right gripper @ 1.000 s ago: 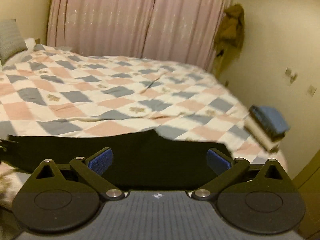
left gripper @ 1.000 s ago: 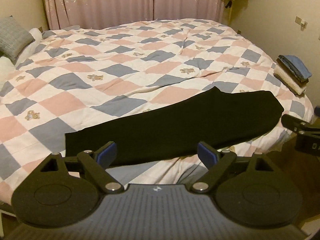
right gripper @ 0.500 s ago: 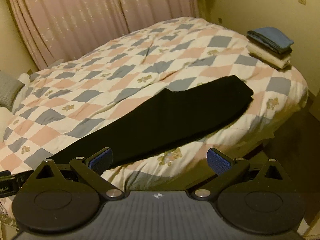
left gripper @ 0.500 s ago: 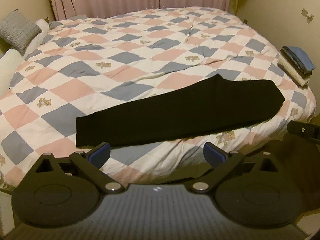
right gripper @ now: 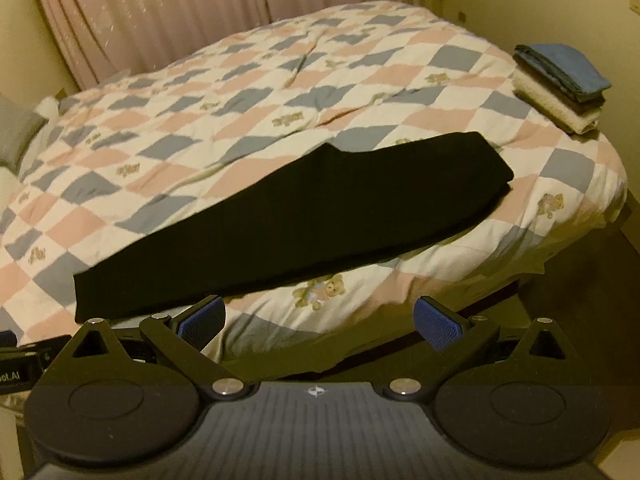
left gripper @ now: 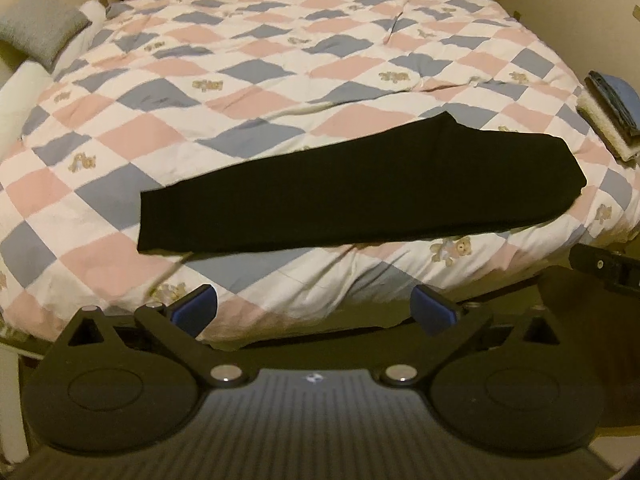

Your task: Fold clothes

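Note:
A pair of black trousers [left gripper: 352,196] lies flat on the bed, folded lengthwise, leg ends at the left and waist at the right; it shows again in the right wrist view [right gripper: 288,220]. My left gripper [left gripper: 314,312] hangs open off the bed's near edge, short of the trousers, with nothing between its blue pads. My right gripper [right gripper: 320,322] is also open and empty, held back from the near edge below the trousers. Part of the right gripper's body [left gripper: 608,270] shows at the right edge of the left wrist view.
A checked quilt [left gripper: 256,92] in pink, blue and white covers the bed. A stack of folded clothes [right gripper: 560,84] sits at the bed's right edge. A grey pillow [left gripper: 38,34] lies at the far left. Pink curtains [right gripper: 160,12] hang behind. Dark floor [right gripper: 580,280] lies to the right.
Both grippers have drawn back and risen from the bed, so the trousers now sit farther away and fully in view. The trousers lie as before.

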Tool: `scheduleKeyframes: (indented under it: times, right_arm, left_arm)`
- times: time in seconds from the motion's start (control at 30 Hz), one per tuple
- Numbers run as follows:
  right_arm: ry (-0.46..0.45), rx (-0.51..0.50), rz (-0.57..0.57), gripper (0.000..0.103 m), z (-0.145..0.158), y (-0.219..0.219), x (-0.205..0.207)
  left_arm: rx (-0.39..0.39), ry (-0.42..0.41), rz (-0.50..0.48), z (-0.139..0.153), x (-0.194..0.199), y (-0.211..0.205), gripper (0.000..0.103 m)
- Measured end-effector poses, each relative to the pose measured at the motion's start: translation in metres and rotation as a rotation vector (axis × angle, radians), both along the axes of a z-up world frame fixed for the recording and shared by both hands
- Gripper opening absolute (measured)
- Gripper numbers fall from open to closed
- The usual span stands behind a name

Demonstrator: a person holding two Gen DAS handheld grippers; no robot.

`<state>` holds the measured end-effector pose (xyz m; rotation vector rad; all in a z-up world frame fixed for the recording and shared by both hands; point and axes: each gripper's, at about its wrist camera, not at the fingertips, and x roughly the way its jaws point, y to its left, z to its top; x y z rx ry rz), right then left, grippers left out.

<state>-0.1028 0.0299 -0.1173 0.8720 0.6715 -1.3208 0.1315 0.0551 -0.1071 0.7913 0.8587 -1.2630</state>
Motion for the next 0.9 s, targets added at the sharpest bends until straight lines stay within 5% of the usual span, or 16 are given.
scheduleKeyframes:
  times: [0.9]
  right_arm:
    - [0.031, 0.054, 0.085, 0.103, -0.010, -0.065, -0.020]
  left_arm:
    - [0.026, -0.049, 0.080, -0.010, -0.009, -0.030, 0.102]
